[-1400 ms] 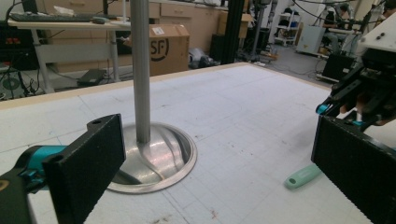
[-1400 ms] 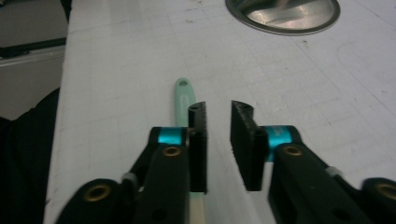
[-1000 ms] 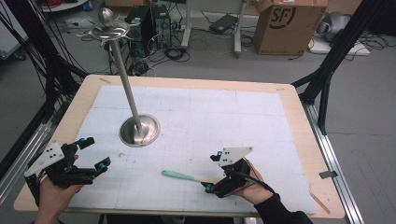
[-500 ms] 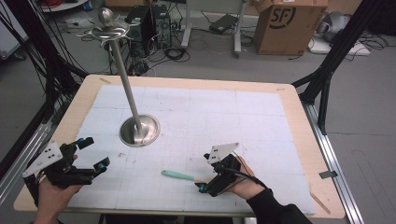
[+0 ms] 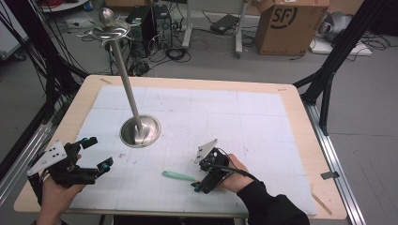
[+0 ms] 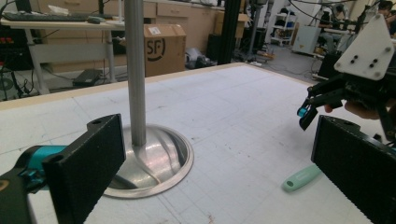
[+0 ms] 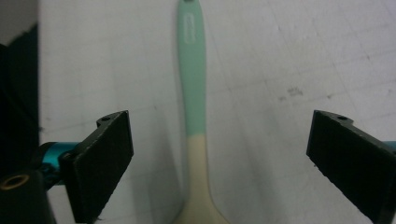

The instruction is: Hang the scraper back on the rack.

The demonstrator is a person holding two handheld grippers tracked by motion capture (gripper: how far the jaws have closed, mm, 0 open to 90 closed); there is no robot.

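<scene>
Now my right gripper (image 5: 199,186), jaws wide apart and empty, straddles the mint-green, cream-necked plastic spoon (image 7: 192,93) lying at six o'clock on the white mat (image 5: 234,122). I'd lower squarely, then close on the neck.

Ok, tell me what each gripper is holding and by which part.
Nothing is held. The right gripper is open, its fingers straddling the green-handled utensil without touching. The left gripper is open and empty.

Black hand-held gripper (image 5: 201,180), teal joints, black sleeve (image 5: 270,206).
</scene>
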